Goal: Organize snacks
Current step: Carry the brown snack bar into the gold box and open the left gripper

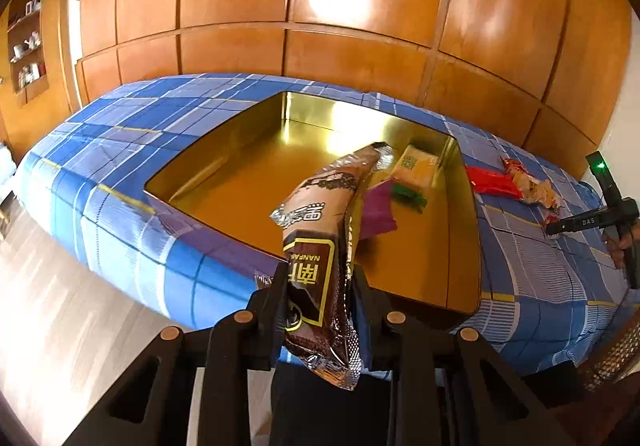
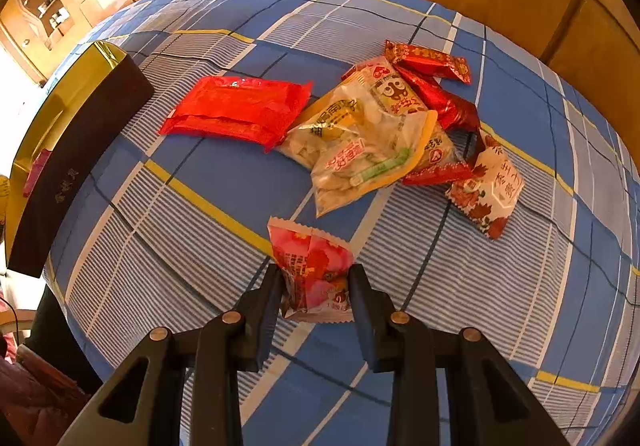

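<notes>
My left gripper is shut on a long brown snack packet and holds it over the near edge of the gold tin box. A yellow packet and a purple packet lie inside the box. My right gripper is shut on a small pink packet just above the blue checked cloth. A flat red packet, a clear yellow bag and several red packets lie beyond it.
The box's dark outer wall stands at the left of the right wrist view. Wood panelled cupboards rise behind the cloth-covered surface. The right gripper's handle shows at the right edge of the left wrist view.
</notes>
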Tool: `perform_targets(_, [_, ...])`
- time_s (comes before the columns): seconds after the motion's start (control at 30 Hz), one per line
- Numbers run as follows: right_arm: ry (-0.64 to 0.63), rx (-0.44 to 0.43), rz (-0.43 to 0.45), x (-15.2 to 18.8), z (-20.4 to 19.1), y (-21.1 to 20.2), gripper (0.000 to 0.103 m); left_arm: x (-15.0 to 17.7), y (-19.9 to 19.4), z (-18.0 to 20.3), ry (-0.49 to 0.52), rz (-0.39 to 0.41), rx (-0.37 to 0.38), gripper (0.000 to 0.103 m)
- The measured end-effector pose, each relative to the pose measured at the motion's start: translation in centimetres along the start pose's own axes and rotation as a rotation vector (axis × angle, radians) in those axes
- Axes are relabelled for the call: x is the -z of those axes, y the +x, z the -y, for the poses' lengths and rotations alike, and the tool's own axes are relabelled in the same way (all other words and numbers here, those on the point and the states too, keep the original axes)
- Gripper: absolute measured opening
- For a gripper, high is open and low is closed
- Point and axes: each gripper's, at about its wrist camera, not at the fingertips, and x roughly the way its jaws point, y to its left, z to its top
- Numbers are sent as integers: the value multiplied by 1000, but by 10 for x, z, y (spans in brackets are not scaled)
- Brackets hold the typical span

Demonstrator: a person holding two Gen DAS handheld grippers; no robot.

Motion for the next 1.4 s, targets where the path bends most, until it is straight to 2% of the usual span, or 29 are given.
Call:
perform_targets(0.17, [28,6,6,1,-2,1,34,-12,17,9,-10,28,31,29])
perform_targets(0.33, [41,19,3,4,-2,0,34,-38,28,25,1,28,85,28])
perform_targets(0.5, [64,4,5,5,2,1,34,-71,27,42,62,47,45,28])
perform_targets(0.63, [63,15,11,6,3,3,34,-97,32,51,54,64,69,28])
perform_targets(0.7, [66,16,12,7,2,3,34,-108,36,56,65,77,55,28])
perform_targets(0.77, [73,16,15,7,2,3,34,-122,43,65,91,84,9,28])
perform_targets(0.87, [80,19,23,9,2,1,34,-137,58,72,95,46,-67,28])
perform_targets(1.07, [107,13,37,13,5,-2,34,-156,106,68,30,-60,-127,28])
perform_targets(1.13, [115,12,40,15,6,-2,34,-161,121,65,-3,-77,-127,28])
perform_targets(1.3, [129,9,46,17,6,-3,34,-163,149,63,-95,-50,-106,28])
perform_targets(1.4, [135,6,48,17,6,-3,34,-162,161,60,-159,-91,-72,30])
